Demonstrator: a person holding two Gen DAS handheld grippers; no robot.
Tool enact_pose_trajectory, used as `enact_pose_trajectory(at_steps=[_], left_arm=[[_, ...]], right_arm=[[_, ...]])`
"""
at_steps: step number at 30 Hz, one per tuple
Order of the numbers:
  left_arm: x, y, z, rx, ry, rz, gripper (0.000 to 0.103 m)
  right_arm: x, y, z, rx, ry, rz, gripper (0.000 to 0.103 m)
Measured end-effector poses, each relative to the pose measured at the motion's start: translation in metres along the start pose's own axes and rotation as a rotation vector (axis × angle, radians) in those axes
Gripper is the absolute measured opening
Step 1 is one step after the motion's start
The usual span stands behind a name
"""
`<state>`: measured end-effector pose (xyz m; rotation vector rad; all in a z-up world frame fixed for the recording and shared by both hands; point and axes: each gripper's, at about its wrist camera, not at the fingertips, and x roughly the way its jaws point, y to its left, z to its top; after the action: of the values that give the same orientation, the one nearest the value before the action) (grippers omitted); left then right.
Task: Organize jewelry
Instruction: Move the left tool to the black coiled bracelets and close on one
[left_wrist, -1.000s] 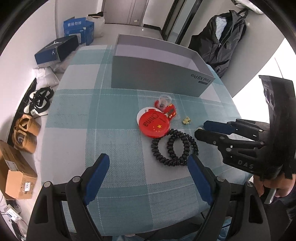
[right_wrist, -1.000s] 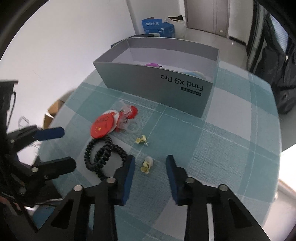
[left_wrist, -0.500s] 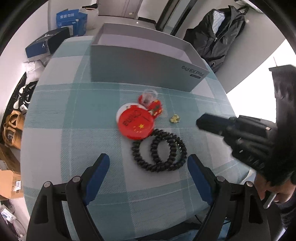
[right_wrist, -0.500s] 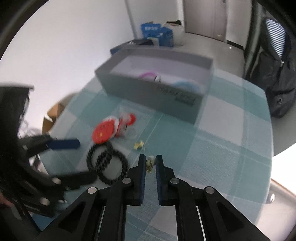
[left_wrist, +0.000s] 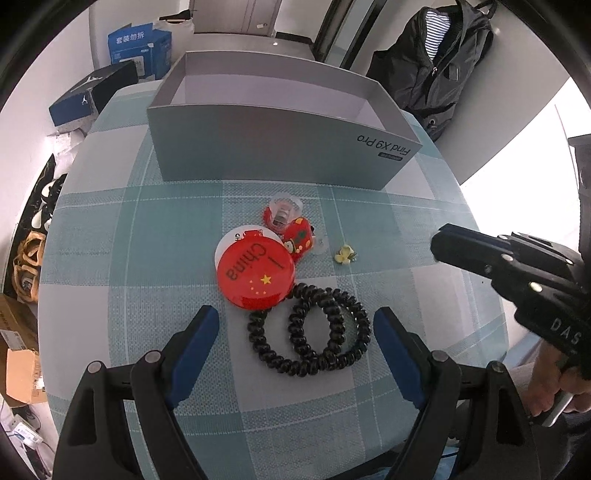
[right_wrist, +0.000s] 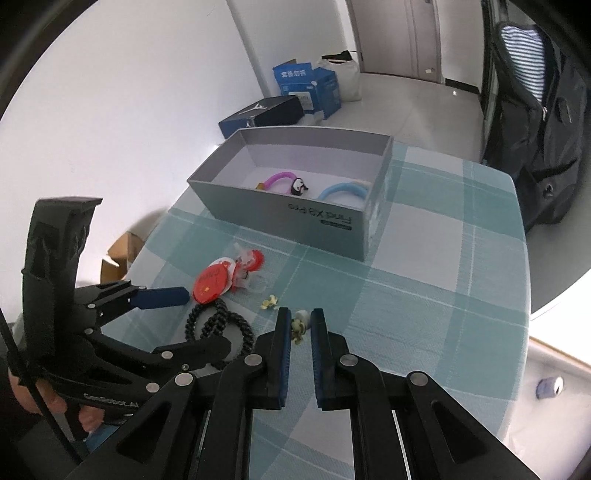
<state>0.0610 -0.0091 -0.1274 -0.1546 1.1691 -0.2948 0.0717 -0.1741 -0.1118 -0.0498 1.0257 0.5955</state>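
A tiny pale flower-shaped earring (right_wrist: 298, 325) is pinched in the narrowly closed right gripper (right_wrist: 298, 328), while the left gripper (left_wrist: 295, 332) is held wide over black coiled hair ties (left_wrist: 310, 332) near the table's front edge; the earring could slip, given so slight a hold.

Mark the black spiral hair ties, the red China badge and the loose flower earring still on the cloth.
black spiral hair ties (left_wrist: 310, 334): left wrist view, on the coil where the two loops overlap.
red China badge (left_wrist: 255, 275): left wrist view, middle of its red face.
loose flower earring (left_wrist: 344, 254): left wrist view, on its yellow petals.
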Motion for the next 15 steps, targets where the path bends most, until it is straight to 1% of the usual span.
enact_pose_trajectory(at_steps=[1, 2, 3, 5, 8, 9, 15], left_arm=[[0.0, -0.001, 0.0, 0.005, 0.0, 0.012, 0.079], [0.0, -0.003, 0.0, 0.017, 0.0, 0.032, 0.069], [0.0, -0.005, 0.0, 0.035, 0.0, 0.045, 0.057], [0.004, -0.015, 0.003, 0.078, 0.012, 0.059, 0.05], [0.007, -0.021, 0.005, 0.103, 0.021, 0.083, 0.048], [0.007, -0.021, 0.005, 0.106, 0.022, 0.083, 0.046], [0.006, -0.023, 0.007, 0.113, 0.048, 0.06, 0.036]], right_arm=[[-0.001, -0.002, 0.0, 0.007, 0.0, 0.003, 0.009], [-0.002, -0.003, 0.0, 0.011, -0.001, 0.005, 0.009], [-0.003, -0.003, 0.0, 0.012, -0.002, 0.004, 0.009], [-0.003, -0.003, 0.0, 0.012, -0.002, 0.003, 0.009], [-0.004, -0.003, 0.0, 0.013, -0.001, 0.001, 0.009], [-0.005, -0.004, 0.001, 0.016, -0.001, 0.002, 0.009], [-0.003, -0.005, 0.001, 0.021, 0.003, -0.004, 0.009]])
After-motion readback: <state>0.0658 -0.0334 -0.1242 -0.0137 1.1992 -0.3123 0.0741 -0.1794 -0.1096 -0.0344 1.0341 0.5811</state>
